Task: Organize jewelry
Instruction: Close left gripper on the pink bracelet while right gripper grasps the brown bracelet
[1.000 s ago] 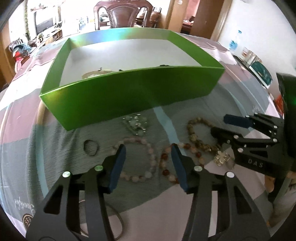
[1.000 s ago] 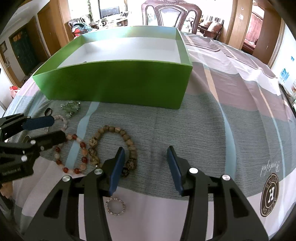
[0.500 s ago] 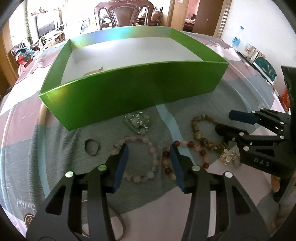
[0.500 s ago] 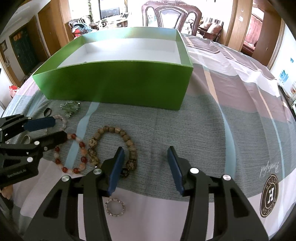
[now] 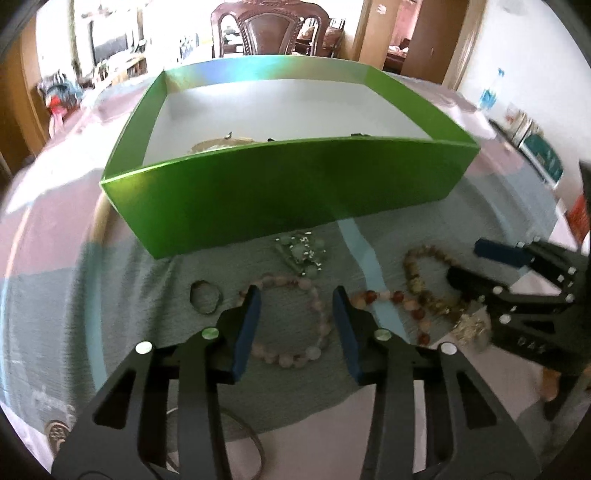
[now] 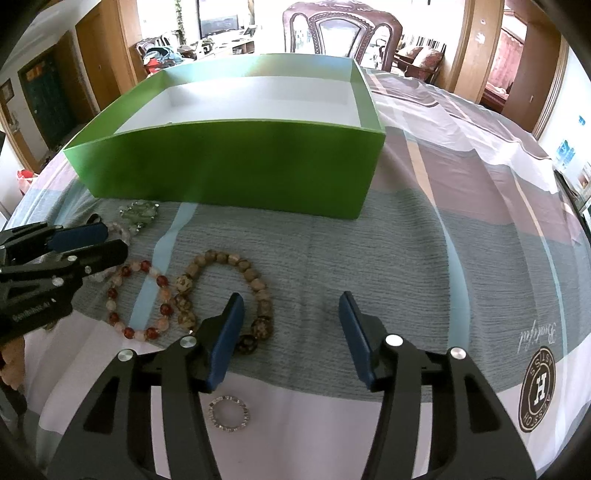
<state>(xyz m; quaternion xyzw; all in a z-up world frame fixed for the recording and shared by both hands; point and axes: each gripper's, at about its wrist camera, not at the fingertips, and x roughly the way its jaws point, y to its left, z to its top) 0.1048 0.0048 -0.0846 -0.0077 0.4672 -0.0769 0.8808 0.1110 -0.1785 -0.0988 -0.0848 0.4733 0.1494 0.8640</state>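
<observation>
A green box (image 5: 295, 192) (image 6: 229, 166) stands open on the striped cloth, with some jewelry inside near its front wall. In front of it lie a pink bead bracelet (image 5: 317, 325), a red bead bracelet (image 6: 140, 299) (image 5: 406, 306), a brown bead bracelet (image 6: 236, 284) (image 5: 417, 280), a green crystal piece (image 5: 301, 253) (image 6: 140, 212), a small dark ring (image 5: 204, 297) and a silver ring (image 6: 229, 412). My left gripper (image 5: 295, 325) (image 6: 99, 243) is open above the pink bracelet. My right gripper (image 6: 291, 332) (image 5: 469, 262) is open and empty, just right of the brown bracelet.
A thin bangle (image 5: 243, 443) lies under my left gripper near the cloth's front edge. A wooden chair (image 6: 343, 33) stands behind the table. Bare cloth (image 6: 461, 240) stretches right of the box.
My left gripper has moved forward and to the left, so the pink bracelet now lies between its fingers. My right gripper has barely moved.
</observation>
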